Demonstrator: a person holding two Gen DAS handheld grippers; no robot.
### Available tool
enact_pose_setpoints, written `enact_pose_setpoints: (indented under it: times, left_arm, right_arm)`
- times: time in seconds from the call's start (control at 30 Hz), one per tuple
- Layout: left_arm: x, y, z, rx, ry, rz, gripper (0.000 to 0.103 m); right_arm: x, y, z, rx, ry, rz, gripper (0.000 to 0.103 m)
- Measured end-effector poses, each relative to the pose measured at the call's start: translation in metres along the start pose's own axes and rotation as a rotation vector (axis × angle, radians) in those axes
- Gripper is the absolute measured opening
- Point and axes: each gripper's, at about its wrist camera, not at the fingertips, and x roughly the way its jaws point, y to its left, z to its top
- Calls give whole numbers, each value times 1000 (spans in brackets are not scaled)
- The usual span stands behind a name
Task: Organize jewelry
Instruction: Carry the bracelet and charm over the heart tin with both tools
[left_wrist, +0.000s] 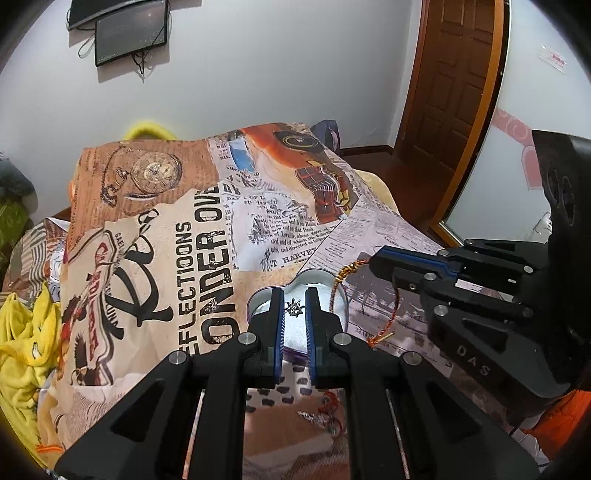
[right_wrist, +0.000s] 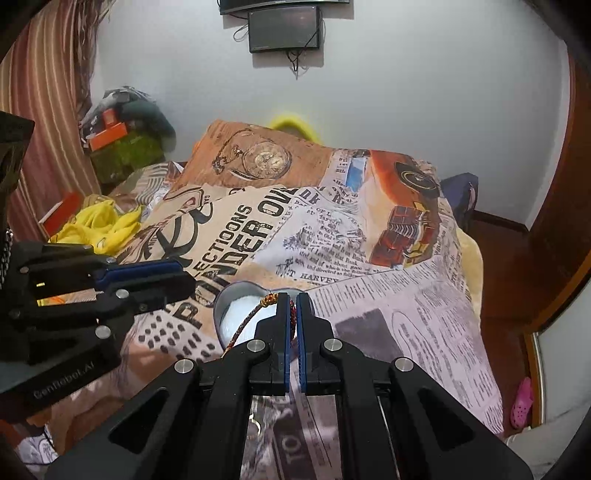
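Here the left gripper (left_wrist: 294, 308) pinches a silver charm (left_wrist: 294, 307) above the tin's rim (left_wrist: 341, 291); right gripper (right_wrist: 293, 314) clamps the red cord (right_wrist: 243, 328)

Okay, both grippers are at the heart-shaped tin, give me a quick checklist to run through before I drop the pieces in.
1. Left gripper holds the silver star-shaped charm: ok, it sits between the pads.
2. Charm is over the heart-shaped tin: ok, the white lining shows behind it.
3. Right gripper holds the red-and-gold braided cord: ok, jaws closed on it.
4. Whole cord is inside the tin: not ok, its gold-tipped end trails outside over the rim.
5. Grippers apart from each other: ok, a gap shows in both views.
6. Tin sits level on the printed bedspread: cannot tell.
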Motion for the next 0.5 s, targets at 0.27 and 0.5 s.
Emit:
enact_pose_setpoints:
  times: [0.27,0.5]
  left_arm:
    - [37,11,0,-16,75,-45,9]
    - [64,16,-5,-24,137,-67,9]
  right_arm:
    - [32,-8,2,27,42,24,3]
    - [55,-10,0,26,94,46,3]
